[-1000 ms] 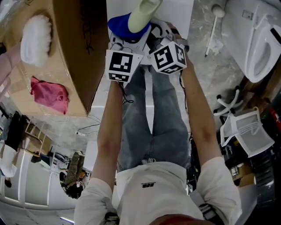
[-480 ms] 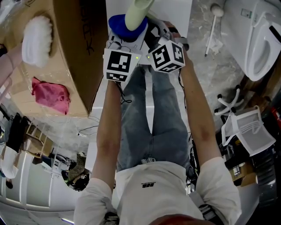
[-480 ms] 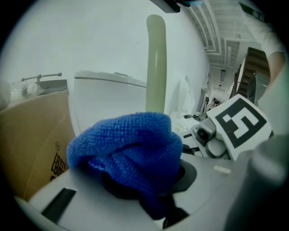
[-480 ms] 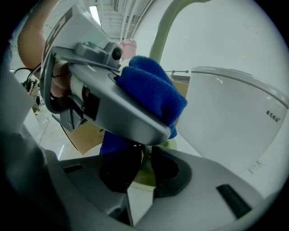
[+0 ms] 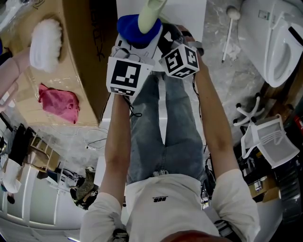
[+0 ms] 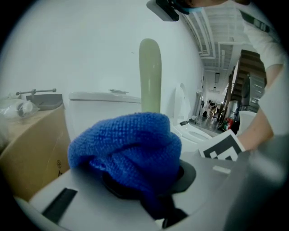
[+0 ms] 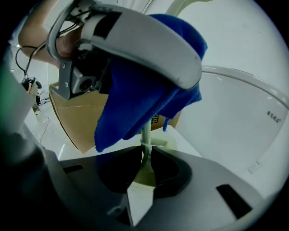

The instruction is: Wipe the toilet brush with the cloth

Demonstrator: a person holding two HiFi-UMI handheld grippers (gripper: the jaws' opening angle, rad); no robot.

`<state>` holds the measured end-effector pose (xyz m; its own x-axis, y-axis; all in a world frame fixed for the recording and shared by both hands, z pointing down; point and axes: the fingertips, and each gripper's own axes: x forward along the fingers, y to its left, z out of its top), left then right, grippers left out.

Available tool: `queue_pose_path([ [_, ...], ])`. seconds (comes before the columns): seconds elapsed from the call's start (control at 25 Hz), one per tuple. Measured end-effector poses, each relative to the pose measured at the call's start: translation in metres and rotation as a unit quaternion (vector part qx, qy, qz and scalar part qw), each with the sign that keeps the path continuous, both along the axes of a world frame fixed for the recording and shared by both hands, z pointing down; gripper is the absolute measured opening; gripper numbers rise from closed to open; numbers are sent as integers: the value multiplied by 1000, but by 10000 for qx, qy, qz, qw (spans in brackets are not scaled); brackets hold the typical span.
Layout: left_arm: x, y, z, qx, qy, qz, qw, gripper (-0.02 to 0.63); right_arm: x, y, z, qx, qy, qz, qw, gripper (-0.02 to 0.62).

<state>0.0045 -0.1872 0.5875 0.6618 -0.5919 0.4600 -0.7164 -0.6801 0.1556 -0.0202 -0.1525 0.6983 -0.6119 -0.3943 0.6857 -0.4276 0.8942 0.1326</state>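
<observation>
**A:** So what does the toilet brush (image 5: 150, 13) look like, and where is it?

**B:** It's got a pale green, rounded handle, standing up right in front of the person between the two grippers. Lower down it narrows to a thin stem (image 7: 145, 137). A fuzzy blue cloth (image 6: 128, 146) is bunched round the handle partway up.

**A:** Anything you can't see?

**B:** Plenty. The head view cuts off the top of the handle, and I can't find the bristle end in any view. The cloth also covers the part of the handle it wraps, plus most of the left gripper's (image 6: 146, 187) fingers.

**A:** And the grips?

**B:** The left gripper's fingers have just been closing and are now narrow, pinching the cloth. The right gripper's (image 7: 145, 163) fingers (image 7: 119, 170) are clamped on the thin stem.

**A:** Arms?

**B:** Both forearms are stretched forward side by side, with the marker cubes nearly touching. The right gripper tips down more steeply than the left. There's a cardboard box (image 5: 83, 71) off to the left.
</observation>
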Motion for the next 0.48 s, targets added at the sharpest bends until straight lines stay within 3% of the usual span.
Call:
queue_pose_path([
  [0.48,1,-15,-67,122,375,25,9992,103,0,0,0,18,31,25,10000,63],
])
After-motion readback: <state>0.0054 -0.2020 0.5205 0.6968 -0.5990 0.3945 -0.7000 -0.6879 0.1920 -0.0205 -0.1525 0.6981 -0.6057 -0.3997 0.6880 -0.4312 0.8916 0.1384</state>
